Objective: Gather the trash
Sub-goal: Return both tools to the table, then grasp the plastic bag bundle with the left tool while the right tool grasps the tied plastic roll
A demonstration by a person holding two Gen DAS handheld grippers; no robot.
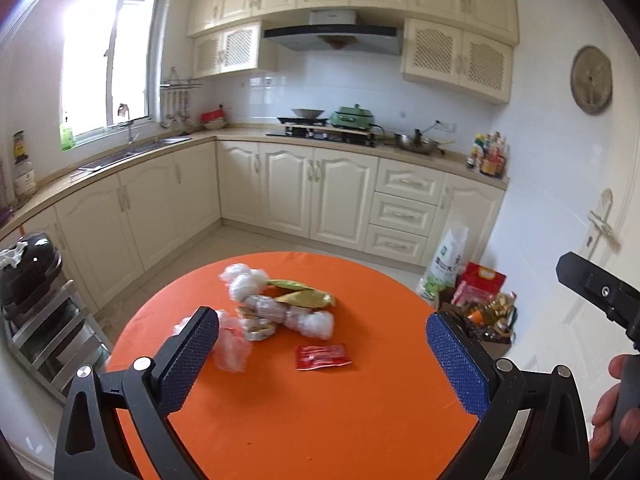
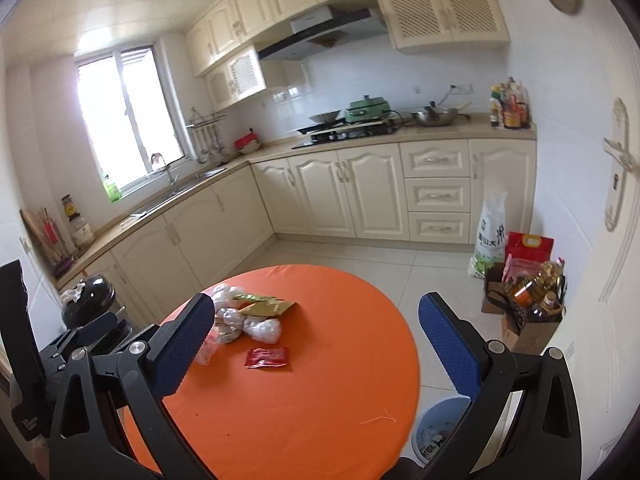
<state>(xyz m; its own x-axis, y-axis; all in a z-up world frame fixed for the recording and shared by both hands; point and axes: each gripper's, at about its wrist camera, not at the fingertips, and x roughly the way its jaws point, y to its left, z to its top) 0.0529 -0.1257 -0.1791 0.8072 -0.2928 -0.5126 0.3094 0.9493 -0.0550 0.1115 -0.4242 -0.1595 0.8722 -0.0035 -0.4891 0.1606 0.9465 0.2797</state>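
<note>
A round table covered with an orange cloth (image 1: 320, 420) is seen in a cream-cabinet kitchen. On its far left part a heap of crumpled clear plastic bags and a gold foil wrapper (image 1: 280, 304) is piled, and a flat red sachet (image 1: 323, 356) lies just beside it on the near side. The left gripper (image 1: 322, 360) is held above the table with its blue-padded jaws spread wide and empty. The right gripper (image 2: 316, 352) is likewise released, nothing between its pads. A pale blue plastic bin (image 2: 438, 426) holding scraps stands on the floor at the table's right edge.
</note>
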